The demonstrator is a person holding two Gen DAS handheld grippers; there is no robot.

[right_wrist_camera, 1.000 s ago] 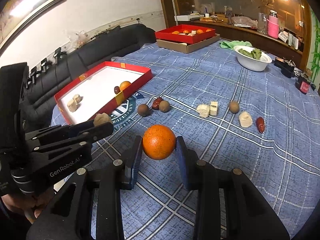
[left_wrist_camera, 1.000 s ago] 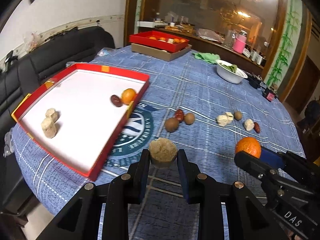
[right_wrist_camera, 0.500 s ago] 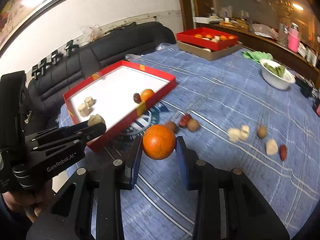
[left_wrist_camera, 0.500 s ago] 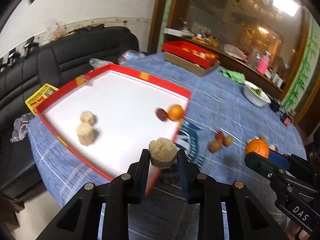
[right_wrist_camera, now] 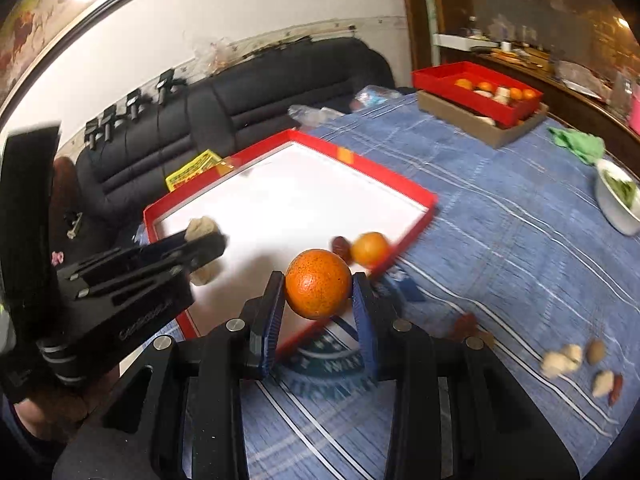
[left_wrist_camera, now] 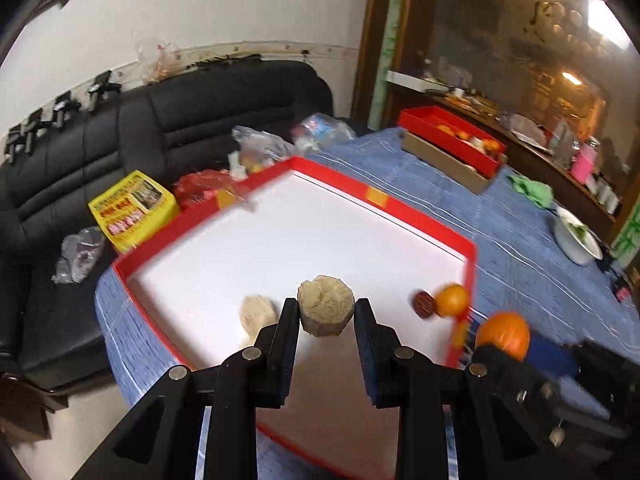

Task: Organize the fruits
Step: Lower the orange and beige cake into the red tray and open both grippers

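My left gripper (left_wrist_camera: 326, 312) is shut on a tan crumbly cake (left_wrist_camera: 325, 303) and holds it over the near part of the red-rimmed white tray (left_wrist_camera: 376, 196). In the tray lie a pale cake (left_wrist_camera: 256, 312), a dark date (left_wrist_camera: 423, 304) and a small orange (left_wrist_camera: 452, 300). My right gripper (right_wrist_camera: 318, 300) is shut on a large orange (right_wrist_camera: 318, 283) above the tray's near right edge (right_wrist_camera: 416, 192). The left gripper (right_wrist_camera: 208, 240) with its cake shows at the left of the right wrist view.
Loose pale pieces, a brown fruit and dates (right_wrist_camera: 576, 364) lie on the blue cloth (right_wrist_camera: 500, 216) at right. A second red tray on a brown box (right_wrist_camera: 480, 92), a green rag (right_wrist_camera: 578, 144) and a white bowl (right_wrist_camera: 618, 200) stand further back. A black sofa (left_wrist_camera: 100, 136) lies behind.
Both grippers have swung left and forward over the red tray, each still holding its item. The tray now fills the middle of both views.
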